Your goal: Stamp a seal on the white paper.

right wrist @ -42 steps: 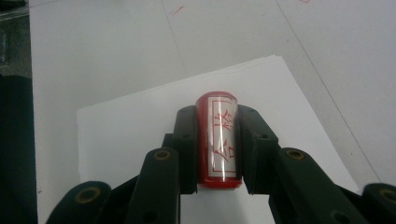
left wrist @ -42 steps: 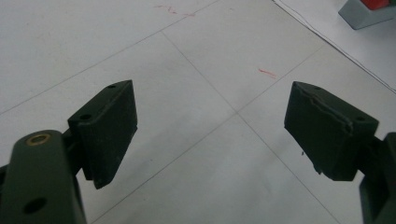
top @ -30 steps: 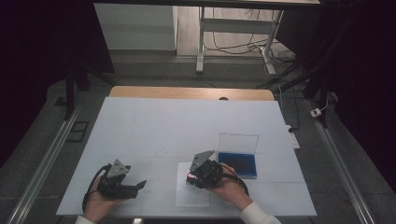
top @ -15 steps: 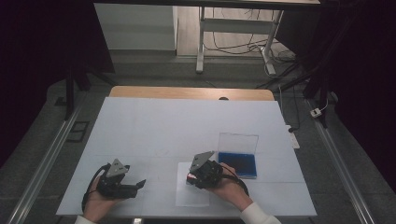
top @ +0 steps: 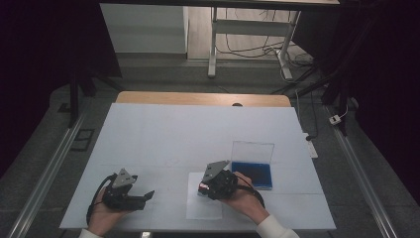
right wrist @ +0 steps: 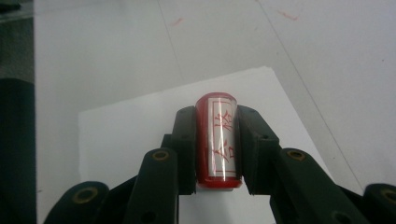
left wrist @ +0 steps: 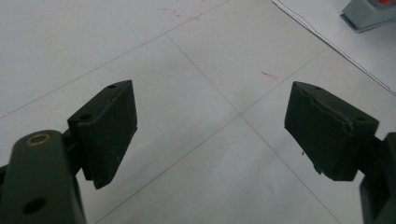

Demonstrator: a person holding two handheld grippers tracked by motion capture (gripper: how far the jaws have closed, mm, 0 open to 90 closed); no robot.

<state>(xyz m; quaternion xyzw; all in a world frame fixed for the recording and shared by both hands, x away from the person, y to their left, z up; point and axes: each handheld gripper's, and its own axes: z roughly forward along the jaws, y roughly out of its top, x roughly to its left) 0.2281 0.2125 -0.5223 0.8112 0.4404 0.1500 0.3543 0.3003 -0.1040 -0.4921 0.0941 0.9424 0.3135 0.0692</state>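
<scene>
A red stamp point(right wrist: 218, 140) with a clear body and red characters sits clamped between the jaws of my right gripper point(right wrist: 216, 121), held over a white sheet of paper point(right wrist: 126, 130). From above, the right gripper point(top: 204, 187) hovers over that paper point(top: 203, 208) near the table's front edge, and a bit of red stamp point(top: 202, 187) shows at its tip. To the left, my left gripper point(top: 148, 196) rests low over the table, jaws wide apart with nothing between them point(left wrist: 210, 121).
An open blue ink pad case point(top: 252, 173) with its clear lid raised lies just right of the right gripper. A corner of the paper and a grey object point(left wrist: 369, 14) appear at the top right of the left gripper view. The white table point(top: 198, 134) stretches away behind.
Nothing has visibly changed; both grippers hold their places.
</scene>
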